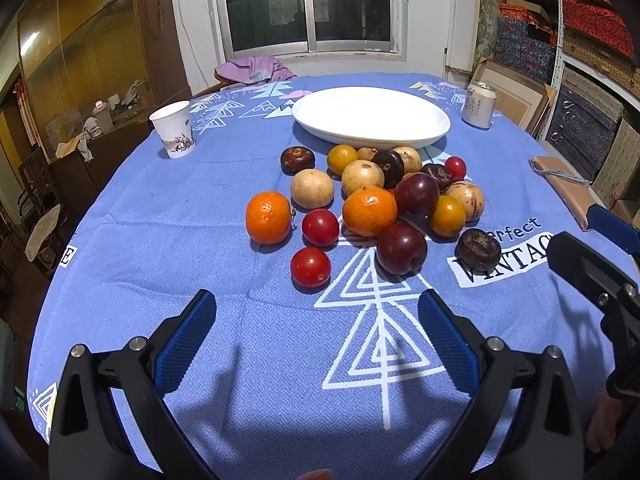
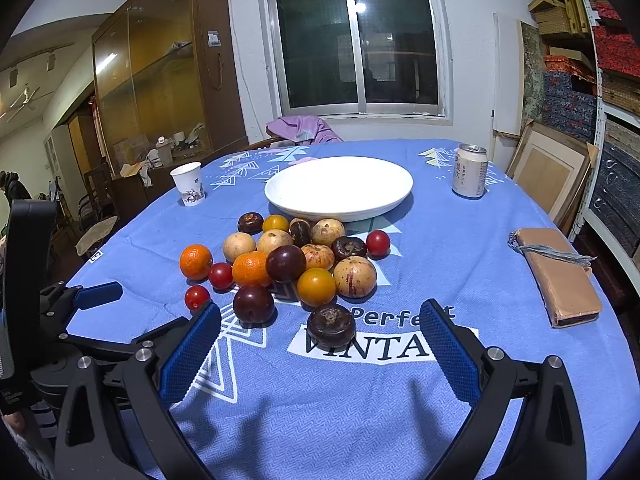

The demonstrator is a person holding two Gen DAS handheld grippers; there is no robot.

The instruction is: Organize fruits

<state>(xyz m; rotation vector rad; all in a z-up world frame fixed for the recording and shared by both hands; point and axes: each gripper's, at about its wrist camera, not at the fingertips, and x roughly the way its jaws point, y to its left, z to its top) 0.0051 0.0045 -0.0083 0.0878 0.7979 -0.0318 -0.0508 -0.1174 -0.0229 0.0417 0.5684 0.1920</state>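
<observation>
Left gripper: the left gripper (image 1: 316, 312) hovers low over the desk (image 1: 140, 248), its blue fingers (image 1: 188, 328) spread wide with nothing between them.
Right gripper: the right gripper (image 2: 320, 324) is spread wide too, and holds nothing.
Closest to the left gripper: a small red tomato (image 1: 310, 267) sits just ahead, a bit left of the middle. It looks like an easy first pick because it lies apart at the edge of the pile.
Closest to the right gripper: a dark brown fruit (image 2: 331, 326) lies right ahead between the two fingers, not touching them. It sits alone on the white word patch.
Fruit pile: oranges, plums, yellow and pale round fruits lie bunched together farther ahead of both grippers, many touching.
Plate: a big white plate (image 2: 340, 208) waits just behind the pile, with nothing in it. I think the fruits should go there.
Sides: a paper cup (image 2: 189, 184) stands far ahead on the left, a can (image 2: 470, 171) far ahead on the right.
Job so far: not started, I think.
</observation>
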